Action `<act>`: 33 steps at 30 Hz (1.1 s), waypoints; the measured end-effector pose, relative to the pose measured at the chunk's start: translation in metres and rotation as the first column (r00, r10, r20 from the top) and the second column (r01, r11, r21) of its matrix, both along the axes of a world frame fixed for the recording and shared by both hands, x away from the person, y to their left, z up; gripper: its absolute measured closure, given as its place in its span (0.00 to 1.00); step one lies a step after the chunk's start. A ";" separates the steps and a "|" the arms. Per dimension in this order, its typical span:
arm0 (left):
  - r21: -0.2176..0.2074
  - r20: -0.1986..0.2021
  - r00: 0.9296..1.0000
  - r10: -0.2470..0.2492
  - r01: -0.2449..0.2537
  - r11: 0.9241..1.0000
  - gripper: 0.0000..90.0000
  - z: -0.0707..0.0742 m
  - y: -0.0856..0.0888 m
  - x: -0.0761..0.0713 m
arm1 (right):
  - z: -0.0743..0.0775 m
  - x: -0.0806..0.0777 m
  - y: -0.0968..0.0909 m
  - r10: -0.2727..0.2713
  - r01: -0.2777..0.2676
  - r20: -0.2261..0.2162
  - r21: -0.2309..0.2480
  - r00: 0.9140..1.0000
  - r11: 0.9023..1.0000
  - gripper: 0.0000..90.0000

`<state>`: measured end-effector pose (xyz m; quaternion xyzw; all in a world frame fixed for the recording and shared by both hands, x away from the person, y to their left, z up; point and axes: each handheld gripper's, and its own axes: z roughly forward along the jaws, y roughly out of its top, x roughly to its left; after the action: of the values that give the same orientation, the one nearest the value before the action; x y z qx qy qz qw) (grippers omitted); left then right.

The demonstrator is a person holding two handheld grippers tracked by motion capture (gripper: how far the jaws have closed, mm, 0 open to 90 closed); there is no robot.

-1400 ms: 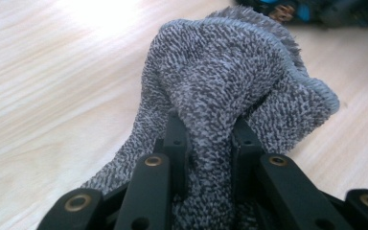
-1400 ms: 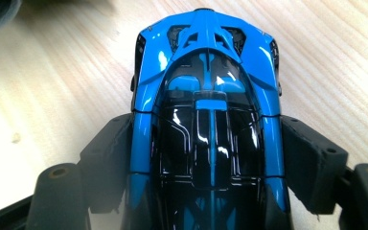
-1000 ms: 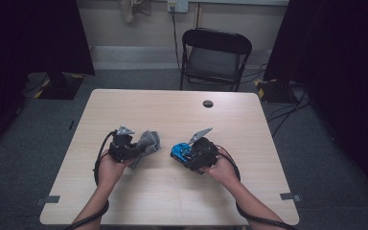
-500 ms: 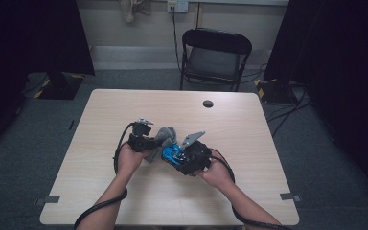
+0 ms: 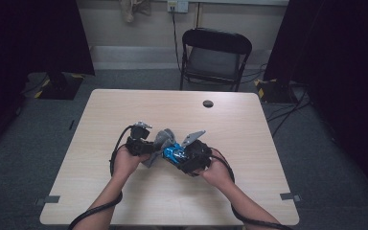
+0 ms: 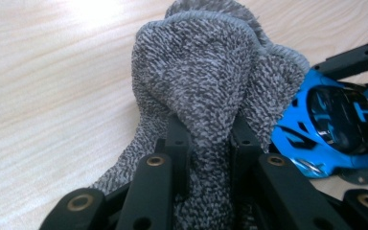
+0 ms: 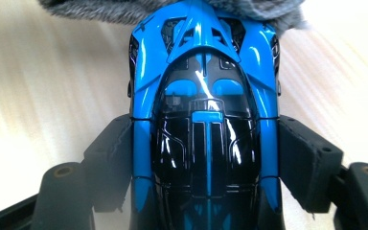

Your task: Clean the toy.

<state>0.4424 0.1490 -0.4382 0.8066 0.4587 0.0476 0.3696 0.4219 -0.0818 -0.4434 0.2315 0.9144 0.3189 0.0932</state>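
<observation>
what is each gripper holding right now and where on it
The left gripper pinches a bunched fold of the grey knitted cloth. The right gripper clamps the blue toy car across its two sides, about midway along the body.

High view looks down from above the table (image 5: 124, 110); both gripper views sit very close — sharing the grey cloth (image 6: 206, 86), apparently against the blue toy car (image 7: 203, 120)

Blk chair (image 5: 215, 57) behind table (image 5: 124, 110), grey floor (image 5: 316, 158)
</observation>
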 end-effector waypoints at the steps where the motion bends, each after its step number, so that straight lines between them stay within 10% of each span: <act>1: -0.004 -0.003 1.000 -0.001 0.001 1.000 0.84 -0.001 0.001 -0.001 | -0.001 0.000 0.000 -0.001 0.001 0.007 -0.001 1.000 1.000 0.32; 25: -0.012 -0.023 0.993 -0.116 0.116 0.993 0.84 -0.003 -0.003 -0.032 | -0.002 0.023 -0.020 -0.116 0.115 -0.038 -0.030 0.993 0.993 0.32; 33: -0.030 0.020 0.999 -0.032 0.033 0.999 0.83 0.010 0.016 -0.023 | 0.001 0.021 -0.025 -0.104 0.104 -0.041 -0.019 0.994 0.994 0.32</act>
<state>0.4198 0.1655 -0.4284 0.8077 0.4426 0.0424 0.3871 0.4427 -0.1067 -0.4426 0.2846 0.9055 0.3008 0.0925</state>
